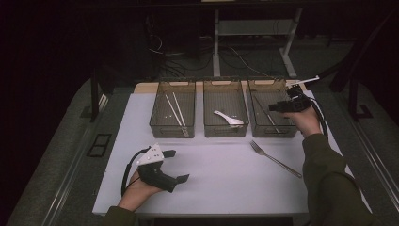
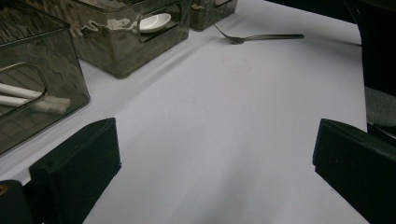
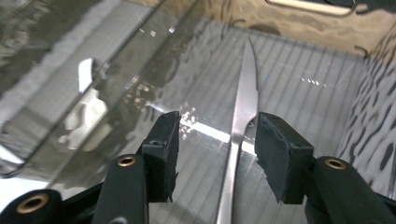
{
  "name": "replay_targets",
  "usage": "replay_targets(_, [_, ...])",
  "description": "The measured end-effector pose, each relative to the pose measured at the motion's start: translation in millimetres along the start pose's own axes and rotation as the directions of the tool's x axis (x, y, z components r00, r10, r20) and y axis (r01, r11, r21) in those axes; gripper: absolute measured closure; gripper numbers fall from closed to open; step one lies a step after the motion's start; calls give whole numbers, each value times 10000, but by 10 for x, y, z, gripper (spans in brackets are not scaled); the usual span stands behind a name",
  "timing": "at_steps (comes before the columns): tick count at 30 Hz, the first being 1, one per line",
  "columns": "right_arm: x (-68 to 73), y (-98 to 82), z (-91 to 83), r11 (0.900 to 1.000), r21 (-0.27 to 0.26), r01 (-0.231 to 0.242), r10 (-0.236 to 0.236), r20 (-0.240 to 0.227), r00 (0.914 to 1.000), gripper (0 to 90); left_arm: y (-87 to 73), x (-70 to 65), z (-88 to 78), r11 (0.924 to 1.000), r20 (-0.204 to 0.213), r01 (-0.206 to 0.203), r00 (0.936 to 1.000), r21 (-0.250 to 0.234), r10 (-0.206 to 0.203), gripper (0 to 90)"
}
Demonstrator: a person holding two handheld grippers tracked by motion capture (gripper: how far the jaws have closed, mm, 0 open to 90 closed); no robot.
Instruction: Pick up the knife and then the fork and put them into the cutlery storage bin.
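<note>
One slim silver knife [image 3: 243,116] lies loose btwn right gripper [image 3: 217,135] jaws – parted.

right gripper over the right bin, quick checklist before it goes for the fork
1. Knife released: ok, it lies on the floor of the right bin, between the pads but not pressed by them.
2. Right gripper jaws apart: ok, there is a gap on each side of the knife.
3. Path out of the bin: cannot tell how far the pads sit below the rim.
4. Fork reachable: ok, it lies alone on the white mat in front of the right bin.
5. Left gripper out of the way: ok, it rests open at the mat's near left.
6. Which bin the fork belongs in: cannot tell.
</note>
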State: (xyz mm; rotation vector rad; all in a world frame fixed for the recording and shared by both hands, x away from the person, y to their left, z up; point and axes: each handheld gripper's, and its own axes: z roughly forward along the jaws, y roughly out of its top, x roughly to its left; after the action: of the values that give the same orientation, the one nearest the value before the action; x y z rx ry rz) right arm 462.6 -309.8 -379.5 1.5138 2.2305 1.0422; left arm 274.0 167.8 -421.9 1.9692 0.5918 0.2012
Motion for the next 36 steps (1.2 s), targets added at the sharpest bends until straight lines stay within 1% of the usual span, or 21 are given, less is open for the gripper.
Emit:
replay_targets(1, [7, 3, -24, 10000, -38, 48, -49, -75, 10000, 473, 0, 0, 0, 10000, 1, -7, 10000, -2, 7, 0])
replay_targets(3, [31, 6, -81, 9998, -159, 131, -132, -65, 9999, 463, 0, 0, -1, 10000, -3, -1, 10000, -1, 1, 0])
replay_targets(8, [104, -2, -227, 9981, -442, 432, -450, -399, 9982, 438, 1, -5, 3, 10000, 3, -2, 10000, -1, 2, 0])
replay_targets(12, [183, -28, -330, 9971, -482, 583, -615, -668, 9959, 421, 2, -6, 6, 10000, 1, -4, 10000, 0, 4, 0])
replay_targets(15, [249, -62, -412, 9942, -628, 870, -918, -775, 9928, 421, 2, -6, 8, 10000, -2, 7, 10000, 11, -7, 0])
replay_targets(17, [290, -95, -459, 9925, -695, 1007, -1070, -937, 9898, 439, 1, -5, 9, 10000, 2, 10, 10000, 8, -10, 0])
replay_targets(19, [329, -132, -494, 9904, -728, 1176, -1243, -953, 9877, 448, 1, -4, 10, 10000, 0, 7, 10000, 13, -7, 0])
replay_targets(20, [344, -150, -514, 9891, -755, 1262, -1336, -1037, 9856, 451, 0, -4, 11, 10000, 3, 1, 10000, 18, -1, 0])
replay_targets(23, [398, -208, -568, 9850, -805, 1525, -1614, -1200, 9796, 445, -2, -2, 12, 10000, 12, 8, 10000, 20, -8, 0])
replay_targets(24, [415, -228, -581, 9844, -839, 1546, -1641, -1211, 9790, 443, -3, 1, 13, 10000, 9, 8, 10000, 31, -8, 0])
replay_targets(28, [446, -317, -604, 9828, -776, 1676, -1778, -1531, 9721, 407, -5, 2, 12, 10000, 9, 1, 10000, 43, -1, 0])
replay_targets(32, [469, -425, -617, 9820, -759, 1730, -1836, -1676, 9686, 431, -10, 12, 4, 10000, -7, 32, 10000, 3, -32, 0])
replay_targets(34, [477, -480, -636, 9800, -918, 1766, -1901, -1695, 9670, 441, -13, 18, 2, 10000, -21, 41, 10000, 21, -41, 0])
replay_targets(36, [490, -531, -646, 9795, -954, 1776, -1916, -1674, 9671, 449, -16, 23, 3, 10000, -5, 38, 10000, 23, -38, 0])
